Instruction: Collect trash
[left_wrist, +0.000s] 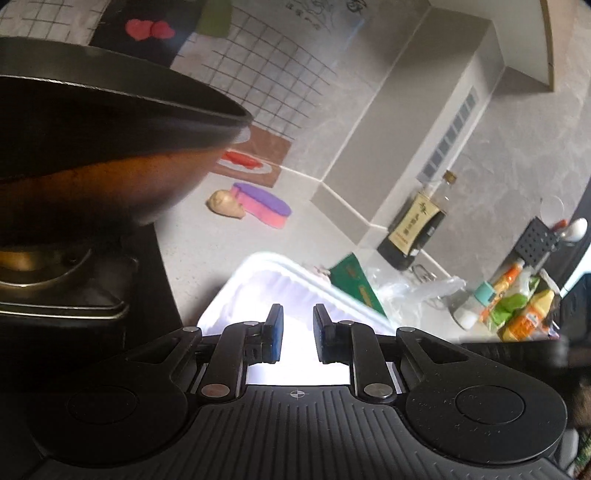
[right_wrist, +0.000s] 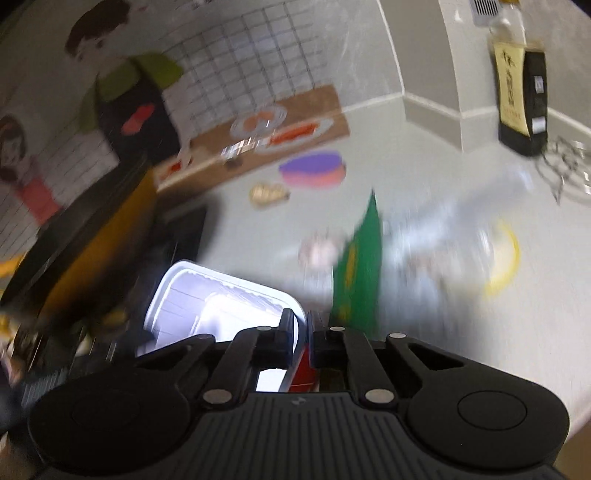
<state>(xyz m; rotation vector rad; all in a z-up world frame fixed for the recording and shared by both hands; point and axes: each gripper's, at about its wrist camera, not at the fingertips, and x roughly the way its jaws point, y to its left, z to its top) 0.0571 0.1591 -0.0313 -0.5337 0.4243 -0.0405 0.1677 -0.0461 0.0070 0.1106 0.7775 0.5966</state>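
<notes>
A white foam tray (left_wrist: 258, 280) lies on the pale counter beside the stove. My left gripper (left_wrist: 298, 325) hovers over its near end, pads a little apart, with only the bright tray surface showing in the gap. In the blurred right wrist view my right gripper (right_wrist: 303, 325) is shut on the right rim of the white tray (right_wrist: 184, 295); something red shows under the jaws. Just beyond lie a green packet (left_wrist: 356, 284) (right_wrist: 360, 258), a crumpled clear plastic bag (left_wrist: 417, 288) (right_wrist: 443, 236), a pinkish scrap (right_wrist: 319, 251) and a yellow peel (right_wrist: 509, 258).
A dark wok (left_wrist: 92, 147) on the stove fills the left side, close to the tray. A pink and purple sponge (left_wrist: 262, 205) and a ginger root (left_wrist: 225, 203) lie farther back. A dark sauce bottle (left_wrist: 413, 225) stands by the wall; condiment bottles (left_wrist: 517, 310) stand at the right.
</notes>
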